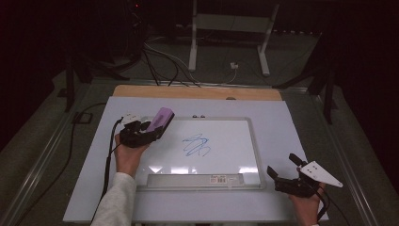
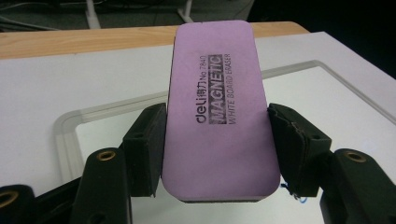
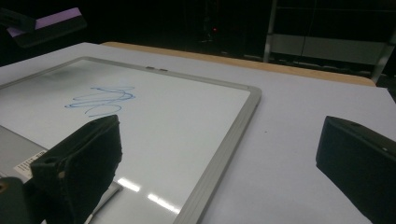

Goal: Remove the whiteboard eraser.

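The whiteboard (image 1: 235, 136) lay flat on the table (image 1: 291, 122), a blue scribble (image 1: 196, 145) near its middle. Over its far left corner the left gripper (image 1: 149, 128) was clamped on the long sides of a purple eraser (image 2: 218, 107), which looked light, foam-backed and a bit squishy, so that side grip seemed right. The right gripper (image 1: 282, 172) sat spread wide, empty, beside the board's near right corner.

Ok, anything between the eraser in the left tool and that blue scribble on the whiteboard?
Nothing visible. The eraser sits clamped in the left tool at the whiteboard's far-left corner, and only bare white surface separates it from the blue scribble.
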A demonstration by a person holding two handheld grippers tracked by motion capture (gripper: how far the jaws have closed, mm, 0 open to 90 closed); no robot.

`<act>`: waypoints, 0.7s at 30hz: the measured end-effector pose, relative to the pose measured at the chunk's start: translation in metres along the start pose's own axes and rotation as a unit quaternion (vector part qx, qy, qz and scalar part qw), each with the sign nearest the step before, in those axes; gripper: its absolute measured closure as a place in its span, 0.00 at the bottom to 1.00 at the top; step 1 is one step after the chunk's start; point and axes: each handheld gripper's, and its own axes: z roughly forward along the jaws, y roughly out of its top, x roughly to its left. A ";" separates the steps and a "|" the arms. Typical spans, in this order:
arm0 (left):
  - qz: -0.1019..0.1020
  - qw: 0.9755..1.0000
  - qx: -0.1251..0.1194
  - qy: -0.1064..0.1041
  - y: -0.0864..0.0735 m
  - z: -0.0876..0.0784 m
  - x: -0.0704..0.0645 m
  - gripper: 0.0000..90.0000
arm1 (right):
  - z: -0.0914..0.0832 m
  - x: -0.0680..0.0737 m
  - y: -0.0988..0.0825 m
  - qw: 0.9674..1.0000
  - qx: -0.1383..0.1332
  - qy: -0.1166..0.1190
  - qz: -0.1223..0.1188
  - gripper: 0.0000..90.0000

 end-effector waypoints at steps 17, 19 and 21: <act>0.013 0.999 0.002 -0.036 0.000 0.009 -0.022 0.46 | 0.000 0.000 0.000 1.000 0.001 -0.001 -0.002 0.01; 0.013 0.999 0.003 -0.039 -0.001 0.011 -0.025 0.46 | -0.001 0.000 0.000 1.000 0.000 -0.001 -0.002 0.01; 0.016 0.999 0.007 -0.041 -0.002 0.013 -0.027 0.46 | -0.001 0.000 0.000 1.000 0.000 -0.001 -0.002 0.01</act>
